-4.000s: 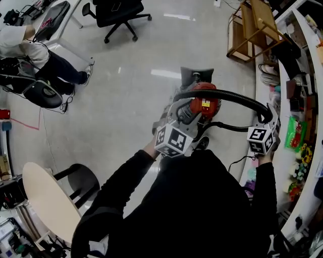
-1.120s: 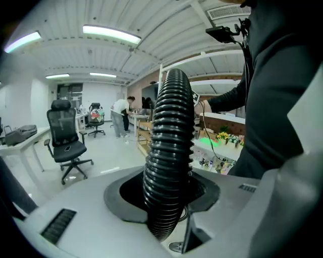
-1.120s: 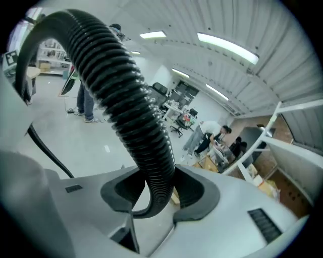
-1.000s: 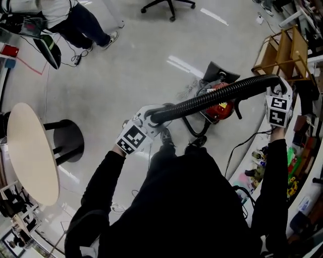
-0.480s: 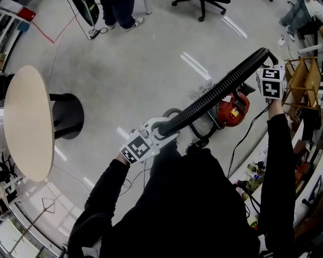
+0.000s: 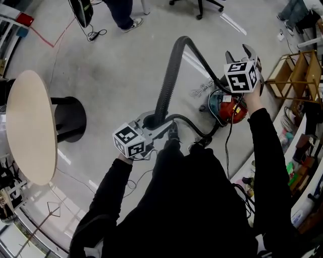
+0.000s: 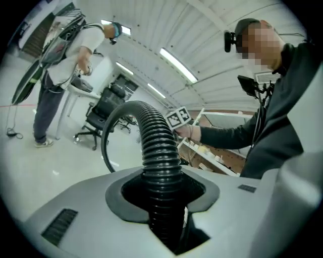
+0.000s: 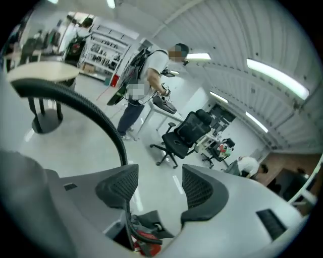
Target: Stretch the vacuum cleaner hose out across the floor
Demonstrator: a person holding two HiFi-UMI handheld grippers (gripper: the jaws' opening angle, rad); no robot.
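The black ribbed vacuum hose (image 6: 169,75) rises from my left gripper (image 6: 147,126), arches over the floor and drops to the red vacuum cleaner (image 6: 231,110). In the left gripper view, my left gripper (image 7: 162,199) is shut on the hose (image 7: 157,151) near its end. My right gripper (image 6: 241,51) hovers over the cleaner. Its jaws have just been opening and hold nothing. In the right gripper view, my right gripper (image 8: 159,189) shows bare pads (image 8: 119,185), with the hose (image 8: 103,118) curving past on the left, apart from them, and the cleaner (image 8: 147,248) below.
A round beige table (image 6: 28,133) on a black base (image 6: 68,118) stands at the left. A person (image 6: 121,12) and an office chair (image 8: 181,133) are across the floor. Wooden shelving (image 6: 292,70) and cluttered shelves line the right. Thin cables (image 6: 199,90) lie by the cleaner.
The right gripper has let go of the hose and swung left over the cleaner. The hose, held straight between both grippers before, now bows up in a tall arch.
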